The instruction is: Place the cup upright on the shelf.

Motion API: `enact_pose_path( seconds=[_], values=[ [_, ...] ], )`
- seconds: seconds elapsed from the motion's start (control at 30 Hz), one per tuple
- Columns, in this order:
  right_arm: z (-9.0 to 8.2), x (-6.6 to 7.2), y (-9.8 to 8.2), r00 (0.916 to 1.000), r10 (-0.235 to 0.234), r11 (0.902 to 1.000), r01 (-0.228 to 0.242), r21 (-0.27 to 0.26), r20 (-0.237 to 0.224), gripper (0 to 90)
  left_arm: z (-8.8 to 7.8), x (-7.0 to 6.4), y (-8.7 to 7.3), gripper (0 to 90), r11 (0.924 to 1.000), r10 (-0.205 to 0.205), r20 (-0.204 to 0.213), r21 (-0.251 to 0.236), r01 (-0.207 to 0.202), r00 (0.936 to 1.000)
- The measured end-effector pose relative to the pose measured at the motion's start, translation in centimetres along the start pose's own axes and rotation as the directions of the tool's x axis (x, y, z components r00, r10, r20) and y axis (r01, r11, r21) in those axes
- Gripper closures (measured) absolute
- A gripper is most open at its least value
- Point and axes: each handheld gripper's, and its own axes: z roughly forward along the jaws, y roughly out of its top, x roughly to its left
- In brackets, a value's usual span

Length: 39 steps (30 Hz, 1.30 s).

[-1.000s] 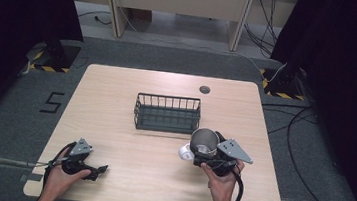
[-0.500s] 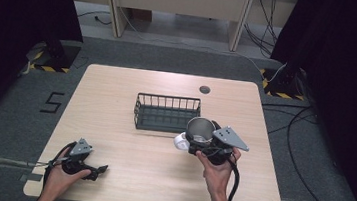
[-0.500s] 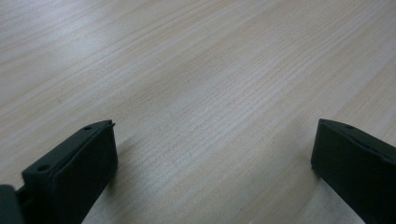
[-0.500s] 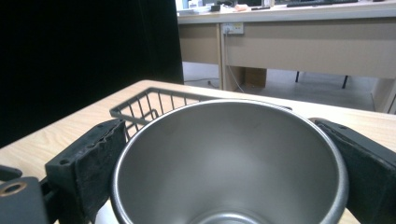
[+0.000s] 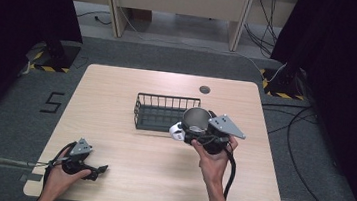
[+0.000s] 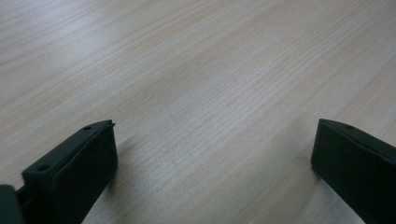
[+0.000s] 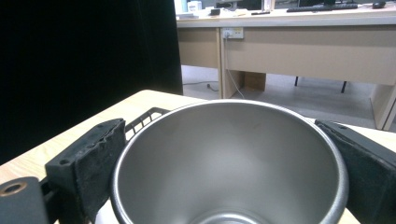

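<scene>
A steel cup point(image 5: 196, 116) with a white part point(image 5: 177, 130) at its side is held upright in the air by my right gripper point(image 5: 194, 126), which is shut on it. It hangs at the right front corner of the black wire basket point(image 5: 166, 98). In the right gripper view the cup point(image 7: 229, 154) sits between both jaws of the right gripper point(image 7: 229, 165), and a corner of the basket point(image 7: 142, 119) shows behind the left jaw. My left gripper point(image 5: 99, 168) rests open at the table's front left, and in its own view the left gripper point(image 6: 212, 154) has bare wood between its jaws.
The wooden table point(image 5: 147, 187) has a dark round grommet point(image 5: 204, 89) near its back edge. Black curtains flank both sides, desks stand beyond the table, and cables lie on the floor at the right.
My right gripper has carried the cup farther from the person and slightly left, up to the basket's right front corner. The left gripper has stayed put.
</scene>
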Motion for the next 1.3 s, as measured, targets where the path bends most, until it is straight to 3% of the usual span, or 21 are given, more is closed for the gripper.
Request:
enact_pose_path(
  seconds=[0.8, 1.3],
  values=[
    [4.1, 0.2, 3.7, 0.9993, 0.002, 0.9999, -0.003, 0.016, 0.036, 5.9, 0.0, 0.0, 0.0, 0.0, 1.0000, 0.000, 0.000, -0.002, 0.000, 1.0000],
    [7.2, 0.0, 4.7, 0.9982, 0.020, 0.9995, -0.021, 0.022, 0.057, 5.9, 0.0, 0.0, 0.0, 0.0, 1.0000, 0.000, 0.001, -0.001, 0.000, 1.0000]
  ],
)
